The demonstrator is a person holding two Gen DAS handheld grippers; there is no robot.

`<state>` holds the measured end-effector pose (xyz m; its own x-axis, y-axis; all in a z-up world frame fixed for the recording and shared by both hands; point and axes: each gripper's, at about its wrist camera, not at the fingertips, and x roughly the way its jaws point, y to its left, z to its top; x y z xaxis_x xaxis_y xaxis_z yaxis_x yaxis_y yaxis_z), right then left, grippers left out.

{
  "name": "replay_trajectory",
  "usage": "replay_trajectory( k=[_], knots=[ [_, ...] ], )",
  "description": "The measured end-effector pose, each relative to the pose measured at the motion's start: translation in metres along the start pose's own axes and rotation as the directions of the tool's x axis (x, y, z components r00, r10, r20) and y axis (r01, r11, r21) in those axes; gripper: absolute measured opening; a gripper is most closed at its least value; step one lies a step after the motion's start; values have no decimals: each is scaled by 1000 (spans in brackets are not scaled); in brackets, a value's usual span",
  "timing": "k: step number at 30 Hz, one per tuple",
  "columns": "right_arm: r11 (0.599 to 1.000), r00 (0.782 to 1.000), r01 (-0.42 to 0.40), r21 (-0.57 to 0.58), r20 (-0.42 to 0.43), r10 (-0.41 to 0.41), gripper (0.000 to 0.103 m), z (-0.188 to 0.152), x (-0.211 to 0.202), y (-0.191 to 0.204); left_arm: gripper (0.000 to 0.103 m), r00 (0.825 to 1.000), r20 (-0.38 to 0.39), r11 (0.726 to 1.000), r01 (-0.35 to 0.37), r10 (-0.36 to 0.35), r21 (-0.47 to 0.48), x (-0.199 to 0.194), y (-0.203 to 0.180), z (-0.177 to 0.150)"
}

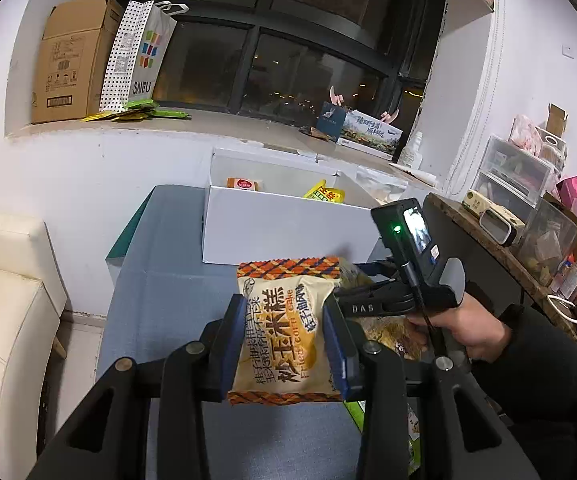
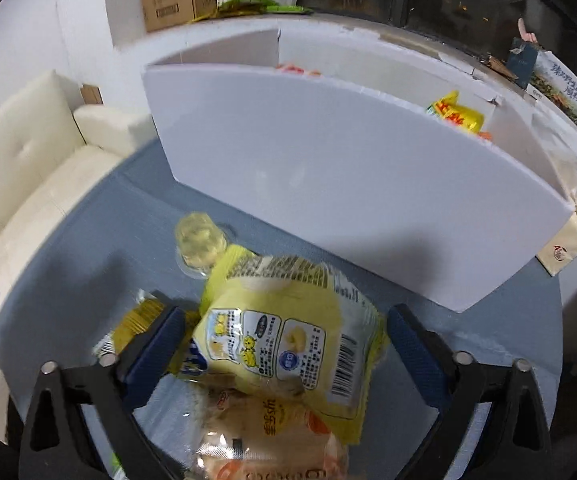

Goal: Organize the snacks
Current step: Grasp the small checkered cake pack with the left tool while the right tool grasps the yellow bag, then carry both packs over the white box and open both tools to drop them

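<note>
My left gripper (image 1: 284, 340) is shut on a fried corn cake packet (image 1: 284, 320), cream with an orange patterned border, held above the blue table (image 1: 160, 300) in front of the white box (image 1: 288, 232). The box holds an orange packet (image 1: 243, 184) and a yellow packet (image 1: 326, 193). My right gripper (image 2: 284, 344) is open, its blue pads either side of a yellow snack packet (image 2: 288, 328) on a pile of packets. The right gripper also shows in the left wrist view (image 1: 368, 300), low over the pile. The white box (image 2: 328, 184) stands just beyond.
A clear jelly cup (image 2: 200, 244) and a beige packet (image 2: 264, 436) lie by the pile. A cream sofa (image 1: 4, 320) is left of the table. A cardboard box (image 1: 76, 60) and bag sit on the windowsill. A cluttered shelf (image 1: 528, 220) stands at right.
</note>
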<state>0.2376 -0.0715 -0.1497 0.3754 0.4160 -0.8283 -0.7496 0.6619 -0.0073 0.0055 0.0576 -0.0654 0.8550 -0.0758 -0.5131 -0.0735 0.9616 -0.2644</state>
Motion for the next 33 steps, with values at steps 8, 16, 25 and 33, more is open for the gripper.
replay_trajectory(
  k=[8, 16, 25, 33],
  knots=[
    [991, 986, -94, 99, 143, 79, 56, -14, -48, -20, 41, 1000, 11, 1000, 7, -7, -3, 0, -1, 1],
    [968, 920, -163, 188, 383, 81, 56, -48, -156, -50, 41, 996, 63, 998, 68, -69, 14, 14, -7, 43],
    [965, 877, -112, 236, 480, -16, 56, 23, -187, -80, 41, 996, 75, 997, 39, -44, 63, 108, -11, 166],
    [950, 937, -97, 298, 348, -14, 57, 100, -112, -108, 41, 995, -87, 998, -50, 52, 30, 219, 12, 196]
  ],
)
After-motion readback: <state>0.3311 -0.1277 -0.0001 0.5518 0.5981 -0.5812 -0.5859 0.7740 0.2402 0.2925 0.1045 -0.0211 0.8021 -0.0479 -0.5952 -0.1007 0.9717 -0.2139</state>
